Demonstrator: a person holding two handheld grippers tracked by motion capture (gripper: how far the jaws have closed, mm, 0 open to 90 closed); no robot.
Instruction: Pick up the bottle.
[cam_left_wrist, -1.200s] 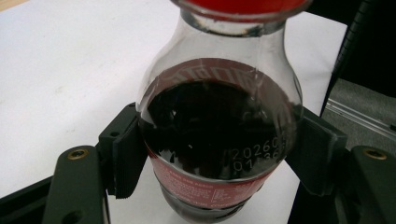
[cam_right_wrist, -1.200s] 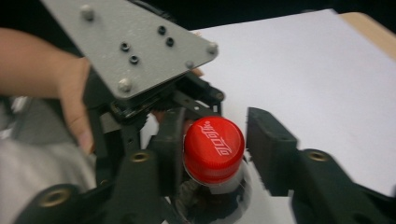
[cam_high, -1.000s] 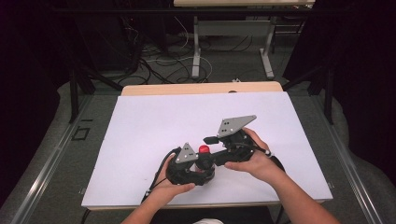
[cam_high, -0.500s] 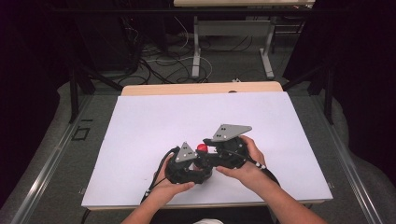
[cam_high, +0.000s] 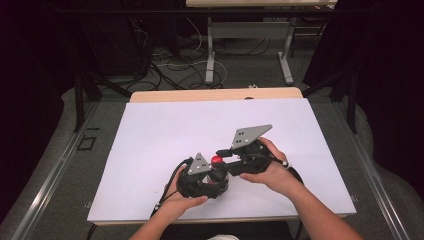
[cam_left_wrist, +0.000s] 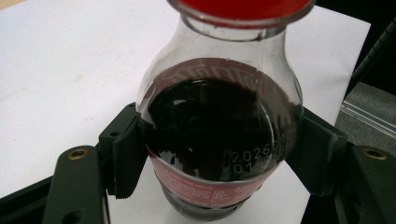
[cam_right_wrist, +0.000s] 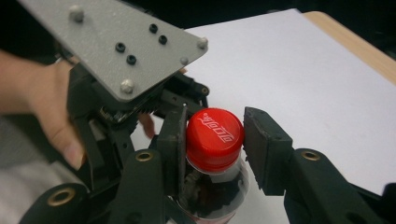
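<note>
In the high view, the bottle (cam_high: 218, 171) stands on the white sheet (cam_high: 165, 130) that covers the surface, near the sheet's front edge and a little right of its middle. The left gripper (cam_high: 216, 176) reaches the bottle from the left, the right gripper (cam_high: 218, 156) meets it from the right at the red cap (cam_high: 216, 160).

In the left gripper view, the fingers (cam_left_wrist: 122, 154) pinch the bottle's clear body (cam_left_wrist: 219, 130) on both sides, just below its shoulder; dark liquid fills it and a red label band wraps it lower down.

In the right gripper view, the fingers (cam_right_wrist: 261, 149) have just been closing around the red cap (cam_right_wrist: 215, 139): one pad presses it, the other stands against its far side. Behind the cap sits the left gripper's grey plate (cam_right_wrist: 116, 42).
</note>
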